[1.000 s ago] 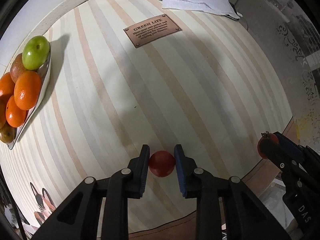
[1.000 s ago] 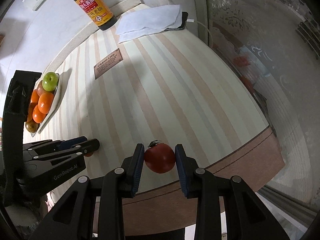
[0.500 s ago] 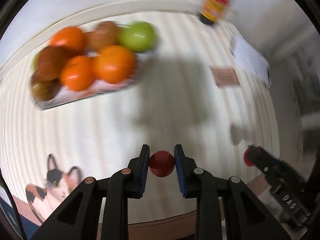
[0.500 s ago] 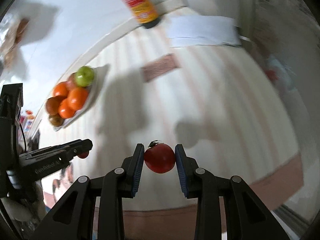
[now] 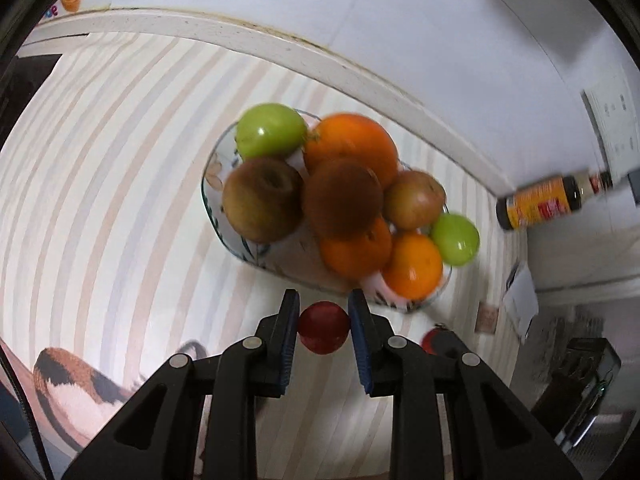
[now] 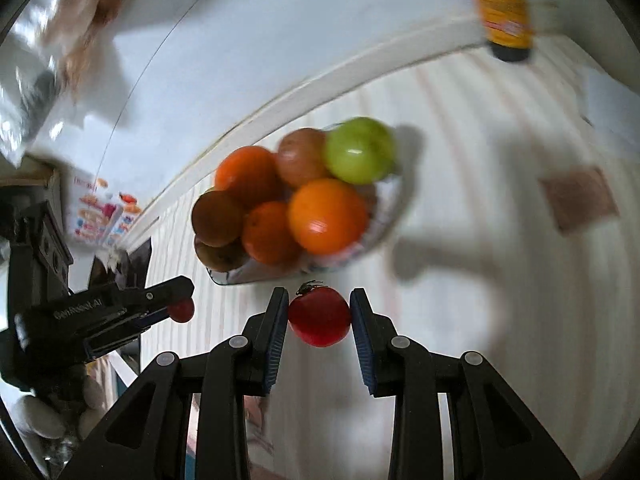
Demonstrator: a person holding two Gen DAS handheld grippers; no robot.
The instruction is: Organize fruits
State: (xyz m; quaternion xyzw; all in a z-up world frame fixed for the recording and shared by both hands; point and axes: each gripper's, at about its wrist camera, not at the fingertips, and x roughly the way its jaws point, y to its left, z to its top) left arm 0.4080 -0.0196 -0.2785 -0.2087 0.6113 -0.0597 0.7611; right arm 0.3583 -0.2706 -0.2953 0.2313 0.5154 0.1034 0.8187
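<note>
My left gripper is shut on a small dark red fruit and holds it just in front of the fruit plate. The plate is piled with oranges, brown fruits and green apples. My right gripper is shut on a red tomato with a green stem, close to the near rim of the same plate. The left gripper also shows in the right wrist view, at the left, with its red fruit.
A soy sauce bottle stands by the wall to the right of the plate; it also shows in the right wrist view. A brown label patch lies on the striped tablecloth. A white wall edge runs behind the plate.
Both grippers have swung left and moved toward the fruit plate, each still holding its red fruit. The plate is much nearer and more central in both views.
</note>
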